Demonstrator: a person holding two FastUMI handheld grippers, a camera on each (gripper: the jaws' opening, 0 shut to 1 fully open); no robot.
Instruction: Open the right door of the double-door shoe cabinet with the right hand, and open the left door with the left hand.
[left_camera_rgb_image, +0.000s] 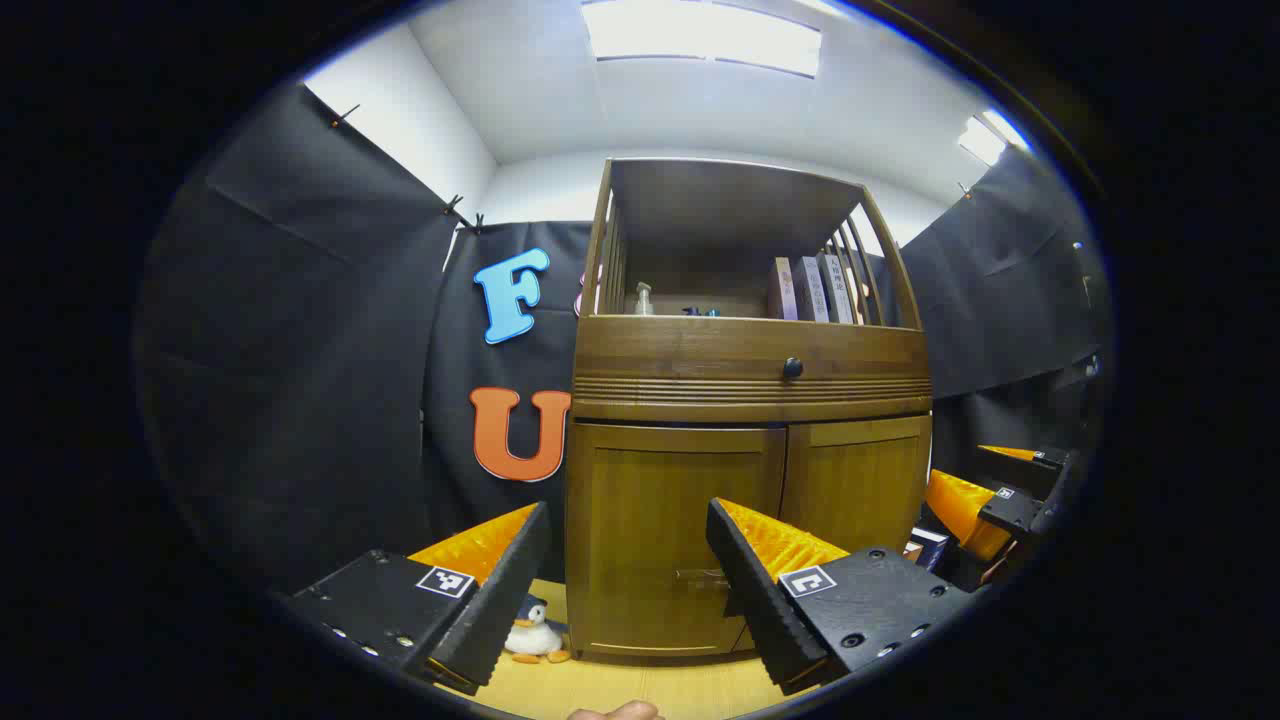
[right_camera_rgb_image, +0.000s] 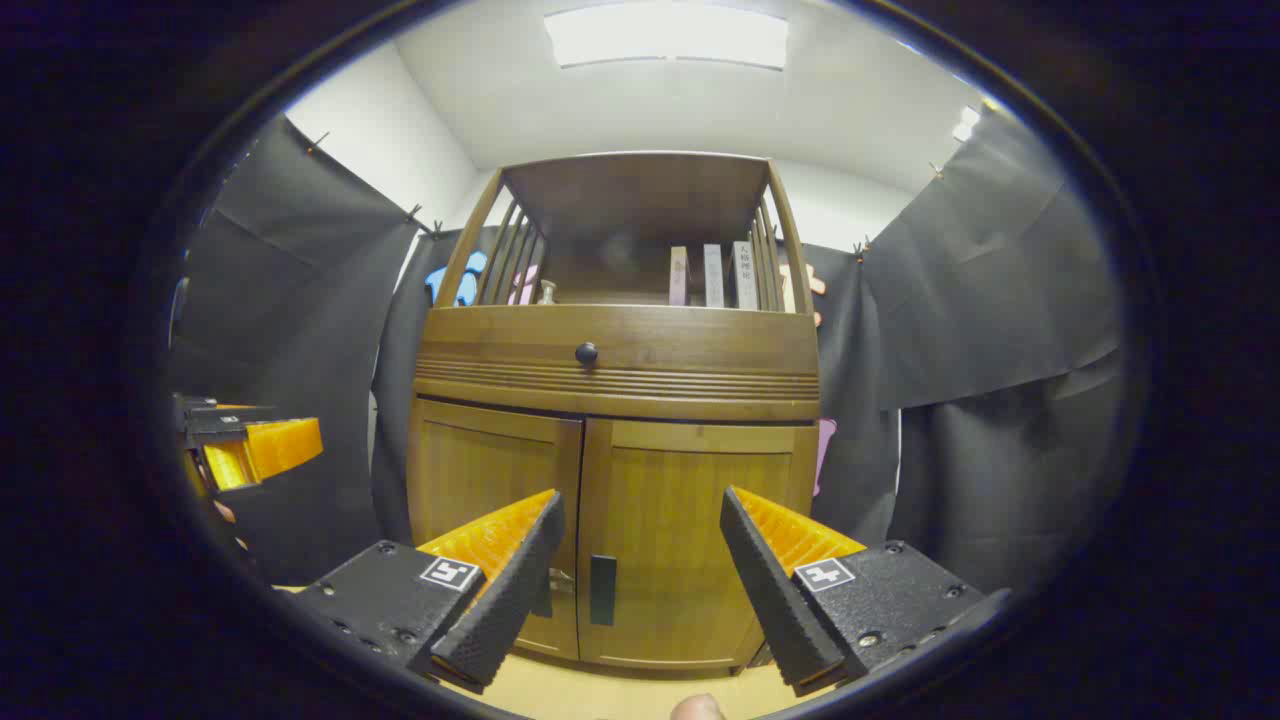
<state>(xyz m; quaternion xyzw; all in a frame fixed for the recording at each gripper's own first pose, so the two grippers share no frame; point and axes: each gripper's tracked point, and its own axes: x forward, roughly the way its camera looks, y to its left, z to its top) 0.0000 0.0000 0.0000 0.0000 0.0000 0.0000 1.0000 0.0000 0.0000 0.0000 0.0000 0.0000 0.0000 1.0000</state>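
Bright ceiling light panels (left_camera_rgb_image: 700, 35) glare overhead in both views; the shelf recess (right_camera_rgb_image: 620, 235) lies shadowed. Fisheye distortion bends edges; focus stays sharp.

Open air lies between both grippers and the shoe cabinet (right_camera_rgb_image: 615, 480), whose two doors are shut flush. The right door (right_camera_rgb_image: 690, 545) offers a dark handle (right_camera_rgb_image: 603, 590) near the middle seam. A toy penguin (left_camera_rgb_image: 535, 632) sits on the floor (left_camera_rgb_image: 640, 690) beside the cabinet's left corner.
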